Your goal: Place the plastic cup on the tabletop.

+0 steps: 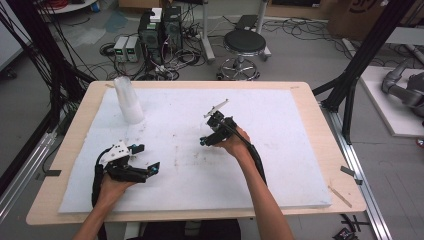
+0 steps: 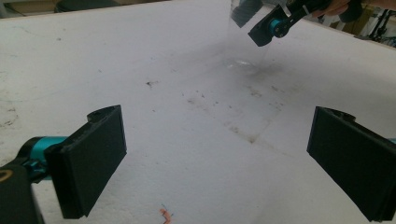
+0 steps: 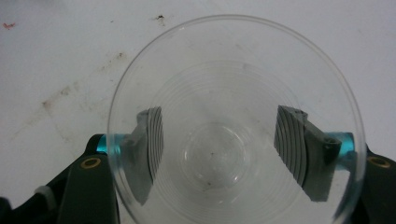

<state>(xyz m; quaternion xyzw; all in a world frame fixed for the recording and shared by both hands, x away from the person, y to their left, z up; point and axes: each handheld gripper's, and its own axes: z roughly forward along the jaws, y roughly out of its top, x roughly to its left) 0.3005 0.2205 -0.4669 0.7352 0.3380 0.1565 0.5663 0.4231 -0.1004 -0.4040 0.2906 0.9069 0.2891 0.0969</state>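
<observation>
left claw (image 1: 148, 158): nearest the table's front edge on the person's left, resting low over the white sheet; its jaws stand wide apart with nothing between them, as the left gripper view shows.
left hand (image 1: 114, 186): wraps the body of the left claw from behind, forearm coming in from the bottom edge.
white sheet (image 1: 280, 165): covers most of the table (image 1: 320, 120), marked with faint brown smudges near the middle; a small orange scrap (image 2: 165, 214) lies just ahead of the left claw.
right claw (image 1: 206, 134): farther in, near the middle of the sheet, held by the right hand (image 1: 234, 144); its jaws are clamped on either side of a clear plastic cup.
clear plastic cup (image 3: 233, 126): gripped by the right claw, seen from above through its open mouth in the right gripper view, with the two pads pressing on its wall from outside; in the left gripper view its base sits at or just over the sheet, i cannot tell which.
stack of cups (image 1: 128, 100): stands upside down at the far left of the sheet, well apart from both claws.
beyond the table: a round stool (image 1: 244, 45) and computer boxes (image 1: 160, 30) on the floor.
</observation>
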